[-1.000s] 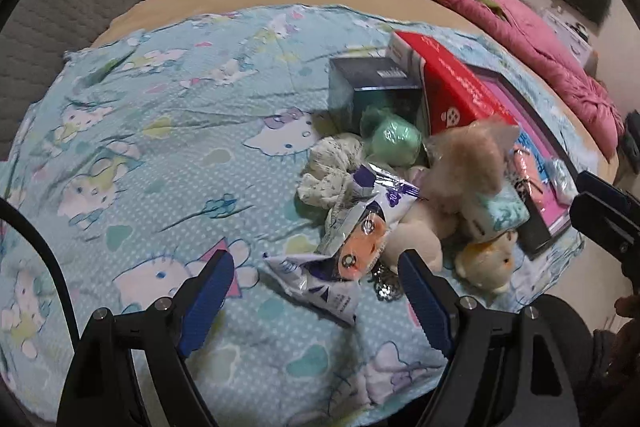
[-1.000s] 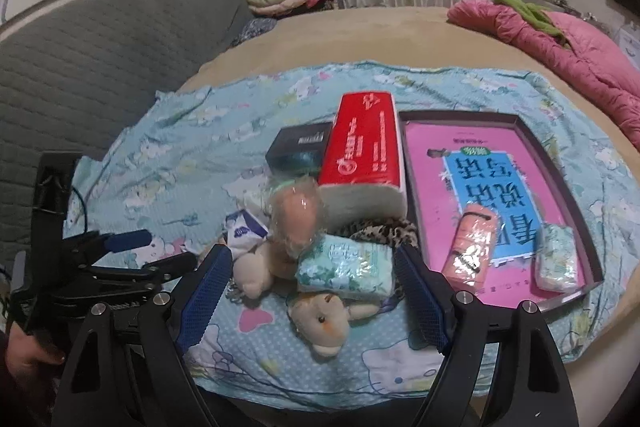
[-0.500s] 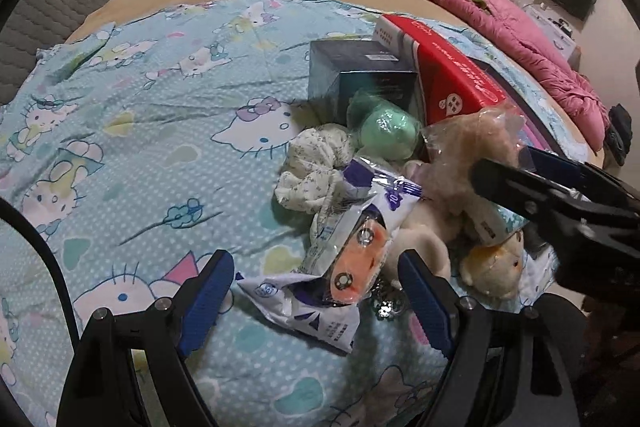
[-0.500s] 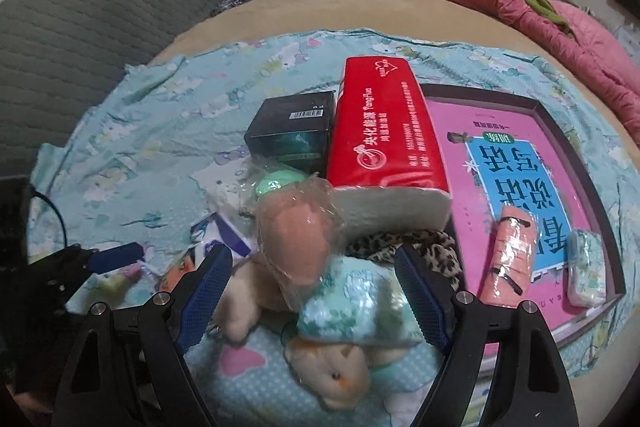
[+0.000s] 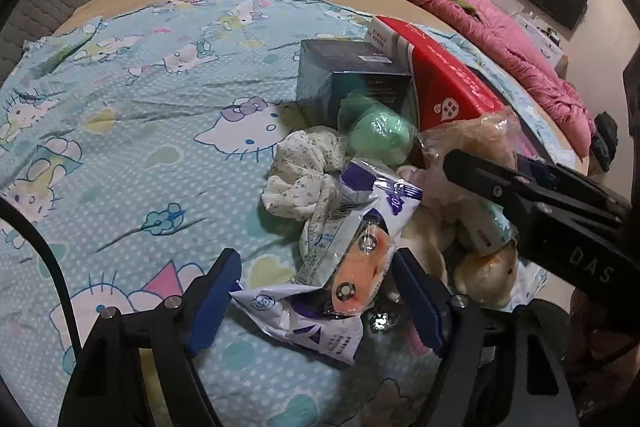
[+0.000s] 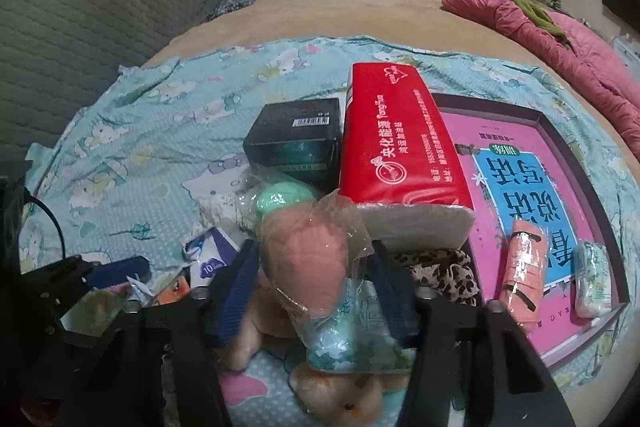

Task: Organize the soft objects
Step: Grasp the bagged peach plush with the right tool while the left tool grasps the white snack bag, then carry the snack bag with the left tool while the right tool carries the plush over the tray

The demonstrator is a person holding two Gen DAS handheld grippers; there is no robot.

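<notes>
A heap of soft things lies on the Hello Kitty sheet [image 5: 132, 147]. My right gripper [image 6: 314, 281] is open, its jaws on either side of a peach sponge in clear plastic [image 6: 308, 259]; it also shows in the left wrist view [image 5: 520, 187]. Under it lie a teal tissue pack [image 6: 352, 339] and small plush toys [image 6: 344, 395]. My left gripper [image 5: 316, 291] is open around an orange item in a white and purple packet [image 5: 356, 267]. A green sponge [image 5: 378, 135] and a floral cloth [image 5: 304, 175] lie beyond.
A red tissue pack [image 6: 396, 147] and a dark box [image 6: 298, 135] stand behind the heap. A pink tray [image 6: 560, 207] on the right holds a peach roll [image 6: 522, 279] and a small tissue pack [image 6: 594, 279]. A pink quilt [image 5: 500, 39] lies far right.
My right gripper has moved forward and down onto the heap, so its open jaws now flank the wrapped peach sponge. My left gripper has edged closer to the orange packet.
</notes>
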